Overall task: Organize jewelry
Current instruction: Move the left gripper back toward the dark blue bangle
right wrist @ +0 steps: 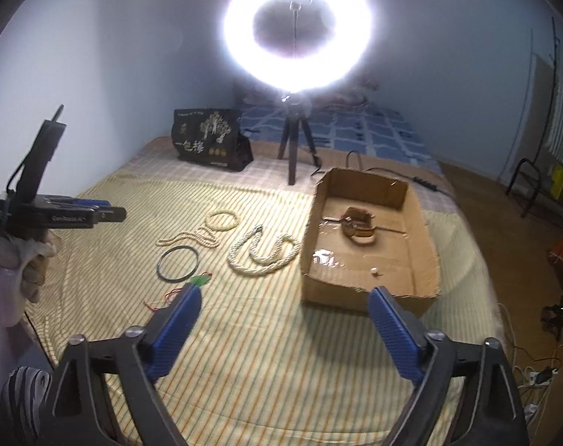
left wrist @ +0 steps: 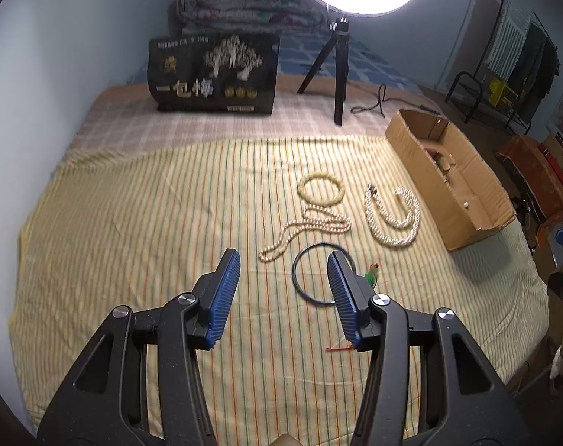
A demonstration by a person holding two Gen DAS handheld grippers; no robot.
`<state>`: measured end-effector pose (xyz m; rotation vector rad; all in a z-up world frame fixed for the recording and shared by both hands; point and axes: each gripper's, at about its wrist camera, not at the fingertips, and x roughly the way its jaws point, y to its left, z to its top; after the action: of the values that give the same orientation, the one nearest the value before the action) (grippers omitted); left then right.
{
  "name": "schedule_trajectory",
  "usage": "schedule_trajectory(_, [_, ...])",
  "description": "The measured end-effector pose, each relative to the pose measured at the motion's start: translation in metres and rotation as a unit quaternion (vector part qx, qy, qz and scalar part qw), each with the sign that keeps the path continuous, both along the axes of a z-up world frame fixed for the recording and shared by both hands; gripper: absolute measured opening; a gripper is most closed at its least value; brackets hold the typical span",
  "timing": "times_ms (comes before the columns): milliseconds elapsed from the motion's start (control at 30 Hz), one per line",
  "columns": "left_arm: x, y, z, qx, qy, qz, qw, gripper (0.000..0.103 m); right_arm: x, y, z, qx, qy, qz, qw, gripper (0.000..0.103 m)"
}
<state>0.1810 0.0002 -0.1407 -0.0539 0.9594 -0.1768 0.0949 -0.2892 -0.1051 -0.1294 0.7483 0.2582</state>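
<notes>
- Left wrist view shows the left gripper (left wrist: pixel 283 265) with jaws apart and nothing between them, above the striped bed sheet (left wrist: pixel 132 241), near the thin dark ring (left wrist: pixel 300 260).
- Right gripper (right wrist: pixel 285 297) is also spread wide and empty.
- I judge the step is reaching for the next piece; the next move needs a low, careful pinch on the ring.
- Beaded necklace (left wrist: pixel 307 228), thick pearl rope (left wrist: pixel 391 219) and pale round bracelet (left wrist: pixel 320 189) lie loose on the sheet.
- Cardboard box (right wrist: pixel 422 230) already holds a brown piece (right wrist: pixel 359 226).
</notes>
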Motion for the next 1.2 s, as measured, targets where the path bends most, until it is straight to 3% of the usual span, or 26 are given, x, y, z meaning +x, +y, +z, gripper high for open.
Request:
schedule_trajectory(233, [0.011, 0.003, -0.028, -0.018, 0.036, 0.005, 0.9992, 0.050, 0.017, 0.014, -0.017, 0.011, 0.042, 0.045, 0.998, 0.067])
schedule_trajectory(600, [0.029, 0.002, -0.058, -0.032, 0.073, 0.007, 0.9968, 0.050, 0.046, 0.036, -0.042, -0.006, 0.092, 0.090, 0.992, 0.051])
schedule_trajectory(1200, [0.047, -0.009, -0.086, -0.034, 0.101, 0.004, 0.9943, 0.043, 0.088, 0.062, -0.074, -0.027, 0.135, 0.127, 0.982, 0.041])
